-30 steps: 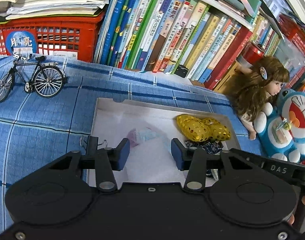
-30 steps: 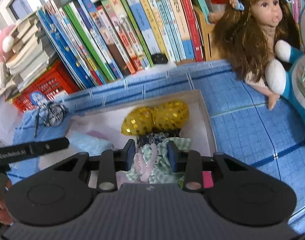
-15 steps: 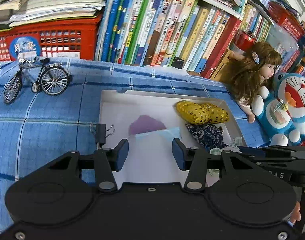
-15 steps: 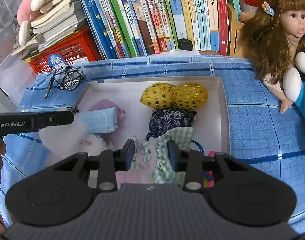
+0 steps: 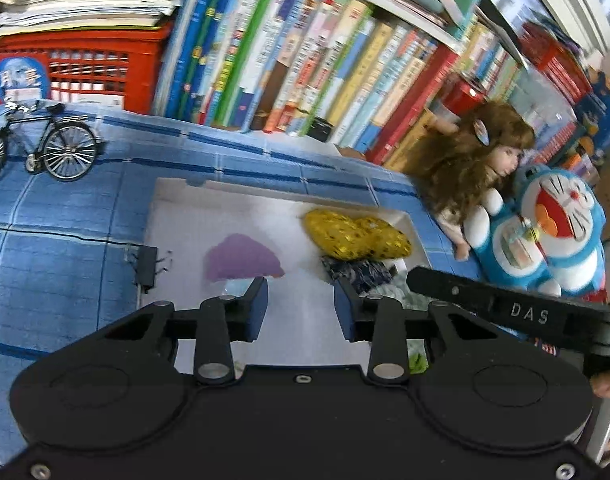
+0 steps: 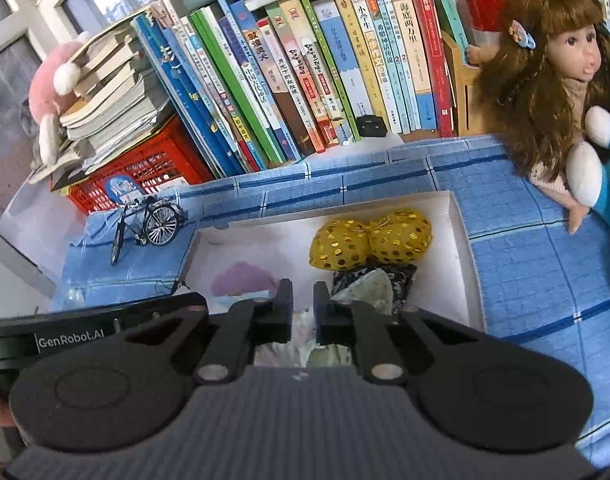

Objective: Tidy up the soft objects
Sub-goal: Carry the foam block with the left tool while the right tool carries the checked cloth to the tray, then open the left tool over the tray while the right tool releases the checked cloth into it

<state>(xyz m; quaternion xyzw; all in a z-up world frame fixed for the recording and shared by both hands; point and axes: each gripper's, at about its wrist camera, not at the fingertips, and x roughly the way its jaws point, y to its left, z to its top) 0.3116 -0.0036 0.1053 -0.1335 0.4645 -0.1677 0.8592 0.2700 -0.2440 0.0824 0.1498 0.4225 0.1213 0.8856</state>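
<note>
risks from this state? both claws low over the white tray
1. Right claw is closing with pale checked cloth bunched between its fingers; it may pinch several layers and drag the navy floral piece along.
2. Left claw is closing with only bare tray floor visible between its fingers, the purple cloth just beyond them; it may close on nothing.
3. The claws sit close together over the white tray; they could collide.

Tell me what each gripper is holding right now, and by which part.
Right gripper is closing on the pale green checked cloth, pinching a bunched fold. Left gripper is closing with nothing between its fingers.
</note>
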